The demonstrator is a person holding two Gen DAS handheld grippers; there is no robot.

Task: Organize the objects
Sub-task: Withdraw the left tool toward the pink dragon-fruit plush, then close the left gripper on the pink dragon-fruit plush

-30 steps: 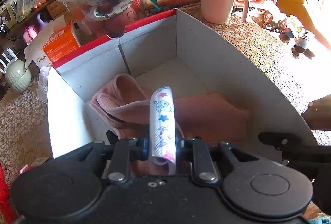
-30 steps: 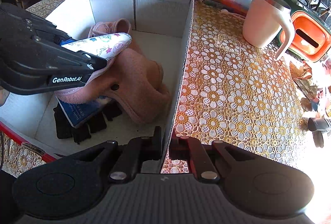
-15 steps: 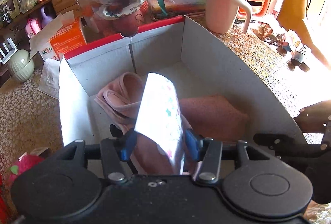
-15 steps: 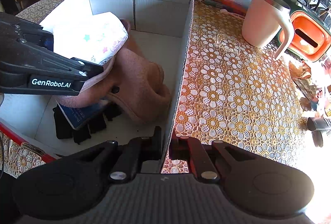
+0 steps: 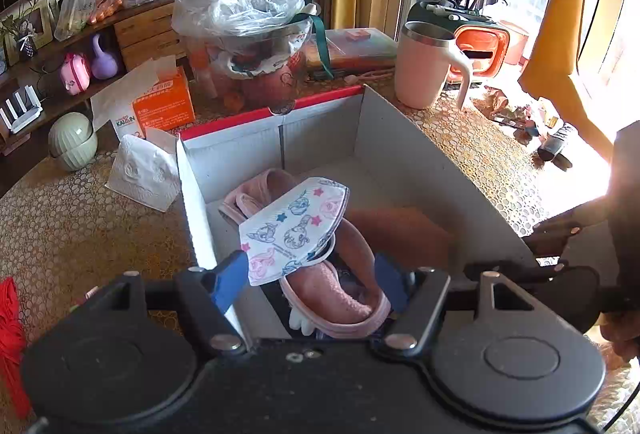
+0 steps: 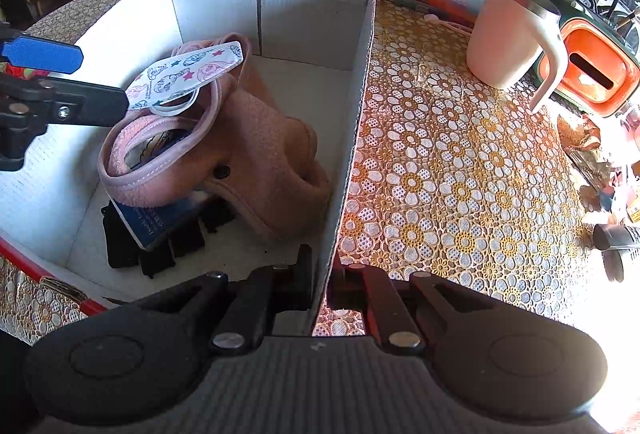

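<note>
**Mask dropped in the box, left fingers spread, right ones pinching the box wall**

Quick rundown. The left gripper (image 5: 308, 280) has just been opening its jaws; the blue-padded fingers (image 5: 229, 280) are spread now, with nothing squeezed between them. The cartoon-print white face mask (image 5: 294, 228) lies right ahead of them, one corner at most brushing the left pad, resting on top of the fluffy pink fabric pouch (image 6: 224, 149) inside the white cardboard box with a red rim (image 6: 276, 13). The mask's long axis runs diagonally, near-left corner up to the far right, so roughly across the line the fingers point along. The left hand is def the nearer one; imo it just needs to clear out.

The right gripper (image 6: 322, 276) is pressed together on the box's right wall, holding the box steady on the lace-covered worktop (image 6: 460, 173).

Readable text: "KAIXIN" on the orange and white tissue carton (image 5: 160, 103) behind the box. The dark blue booklet (image 6: 160, 222) under the pouch has small print, can't read it. The pink steel-rimmed mug (image 5: 426, 67) has no label afaict.
</note>
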